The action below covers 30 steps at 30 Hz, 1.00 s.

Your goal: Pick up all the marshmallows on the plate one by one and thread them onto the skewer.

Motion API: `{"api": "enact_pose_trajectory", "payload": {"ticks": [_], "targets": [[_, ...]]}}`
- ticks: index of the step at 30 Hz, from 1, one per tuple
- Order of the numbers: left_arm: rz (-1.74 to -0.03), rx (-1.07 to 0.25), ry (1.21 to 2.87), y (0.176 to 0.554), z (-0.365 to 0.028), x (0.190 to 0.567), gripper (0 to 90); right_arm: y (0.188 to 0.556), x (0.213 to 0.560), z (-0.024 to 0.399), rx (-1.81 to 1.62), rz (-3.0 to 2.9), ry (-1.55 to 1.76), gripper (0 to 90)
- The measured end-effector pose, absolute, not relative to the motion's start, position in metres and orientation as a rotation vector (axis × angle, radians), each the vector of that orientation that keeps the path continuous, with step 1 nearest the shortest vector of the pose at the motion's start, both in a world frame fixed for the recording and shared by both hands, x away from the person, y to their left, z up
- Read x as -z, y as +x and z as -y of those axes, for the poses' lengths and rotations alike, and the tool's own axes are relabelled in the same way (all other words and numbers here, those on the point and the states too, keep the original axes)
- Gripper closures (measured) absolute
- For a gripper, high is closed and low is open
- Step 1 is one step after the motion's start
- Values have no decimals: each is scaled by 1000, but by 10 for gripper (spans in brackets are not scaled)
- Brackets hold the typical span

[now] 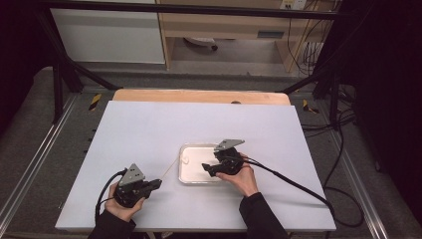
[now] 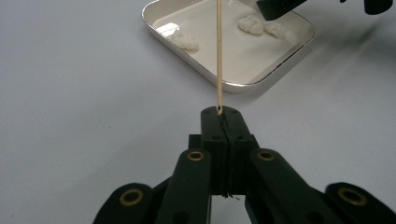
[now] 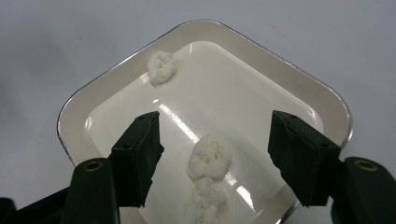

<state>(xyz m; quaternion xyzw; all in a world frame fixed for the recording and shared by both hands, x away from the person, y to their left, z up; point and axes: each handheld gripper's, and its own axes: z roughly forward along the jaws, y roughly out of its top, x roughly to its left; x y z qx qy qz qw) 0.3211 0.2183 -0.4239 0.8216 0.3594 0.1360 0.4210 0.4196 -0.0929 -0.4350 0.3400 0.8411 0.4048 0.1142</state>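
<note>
In my left gripper the jaws are pressed together on the near end of a thin wooden skewer, whose long axis runs straight up the middle of the left gripper view toward the white tray in the upper centre of that frame. My right gripper hangs over the tray with its jaws standing apart and nothing pressed between them; a soft white lump lies on the tray floor right in the gap, low and centre in the right gripper view, with a second lump touching it below and a third lump well apart in the upper left. My right hand is the nearer one, so I judge the next move is to close on that middle lump.
</note>
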Motion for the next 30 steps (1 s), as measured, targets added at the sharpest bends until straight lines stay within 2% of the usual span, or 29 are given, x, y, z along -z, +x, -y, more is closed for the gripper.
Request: {"api": "enact_pose_trajectory", "payload": {"ticks": [1, 10, 19, 30], "targets": [[-902, -337, 2059, 321, -218, 424, 888, 421, 439, 92, -1171, -2478, 1010, 417], [-901, -333, 2063, 321, -217, 425, 888, 420, 449, 89, -1131, -2503, 974, 553], [-899, -334, 2065, 321, -216, 425, 888, 419, 450, 89, -1106, -2489, 963, 655], [-893, -344, 2052, 319, -215, 424, 888, 418, 447, 91, -1136, -2481, 975, 712]]}}
